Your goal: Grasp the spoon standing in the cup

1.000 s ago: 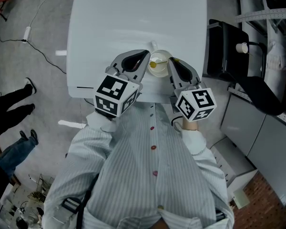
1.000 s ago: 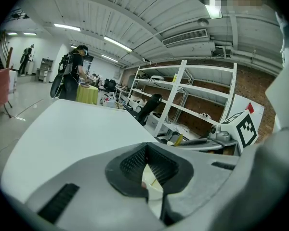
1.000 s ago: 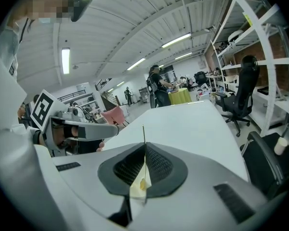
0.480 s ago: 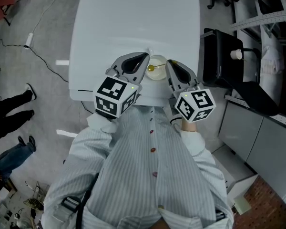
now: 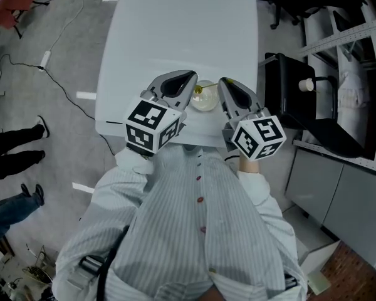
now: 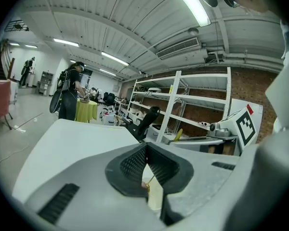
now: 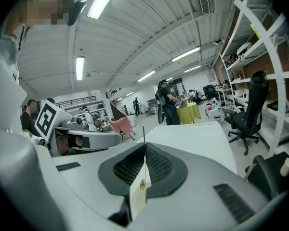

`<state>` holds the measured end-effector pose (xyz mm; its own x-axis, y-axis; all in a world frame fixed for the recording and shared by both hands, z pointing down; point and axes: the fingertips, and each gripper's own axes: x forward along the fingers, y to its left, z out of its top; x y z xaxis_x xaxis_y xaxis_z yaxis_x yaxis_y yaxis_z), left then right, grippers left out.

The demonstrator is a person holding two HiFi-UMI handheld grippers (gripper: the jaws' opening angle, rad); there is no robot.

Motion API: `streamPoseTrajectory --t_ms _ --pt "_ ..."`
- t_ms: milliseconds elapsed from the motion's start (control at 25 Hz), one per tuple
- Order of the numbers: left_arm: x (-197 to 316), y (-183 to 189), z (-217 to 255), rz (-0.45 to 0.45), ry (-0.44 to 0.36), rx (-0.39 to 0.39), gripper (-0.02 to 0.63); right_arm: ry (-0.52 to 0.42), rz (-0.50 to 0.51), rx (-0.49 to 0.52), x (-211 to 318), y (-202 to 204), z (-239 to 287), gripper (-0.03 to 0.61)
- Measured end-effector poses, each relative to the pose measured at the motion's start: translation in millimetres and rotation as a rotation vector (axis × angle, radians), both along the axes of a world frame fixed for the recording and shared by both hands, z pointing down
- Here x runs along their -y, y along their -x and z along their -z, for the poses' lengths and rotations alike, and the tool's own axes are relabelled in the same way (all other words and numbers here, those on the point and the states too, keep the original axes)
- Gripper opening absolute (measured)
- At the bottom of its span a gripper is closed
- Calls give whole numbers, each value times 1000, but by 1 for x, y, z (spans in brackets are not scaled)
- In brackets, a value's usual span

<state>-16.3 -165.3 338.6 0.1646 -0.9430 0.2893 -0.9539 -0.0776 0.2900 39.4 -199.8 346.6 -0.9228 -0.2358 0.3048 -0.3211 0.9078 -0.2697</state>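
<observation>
status: left claw [image 5: 189, 77] and right claw [image 5: 224, 83] flank the cup [image 5: 207, 100], one tip just beside each side of the rim. cup sits near the operator-side edge of the desk [image 5: 175, 30]. both claws have jaws drawn together to a thin slit, w/ nothing clamped in either. spoon [image 5: 198, 89] stands leaning in the cup, yellow end by the left claw tip, thin stem running toward the right claw. not yet grasped. hazards, as judged: (1) w/ jaws this close, neither claw can pass around the stem. pushing in w/o spreading them first would likely butt the stem or rim and tip the cup, which looks light and prob. slides easily. (2) cup is close to the desk edge, so a nudge toward the operator could send it off. (3) stem is thin and free to swing round the rim. a one-sided touch may roll it away, so the jaws would close on nothing. (4) both tips crowd the same rim. moving both at once risks a clash, or pinching the cup instead of the spoon. which end of the spoon is up can't be told from these views.
</observation>
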Motion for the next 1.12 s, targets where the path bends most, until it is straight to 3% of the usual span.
streamPoseTrajectory --t_ms 400,1120 --pt "-16 8 26 22 -39 17 8 -42 37 65 -6 5 42 14" --pt "-25 2 19 16 -40 6 8 -45 24 92 -13 -9 53 14"
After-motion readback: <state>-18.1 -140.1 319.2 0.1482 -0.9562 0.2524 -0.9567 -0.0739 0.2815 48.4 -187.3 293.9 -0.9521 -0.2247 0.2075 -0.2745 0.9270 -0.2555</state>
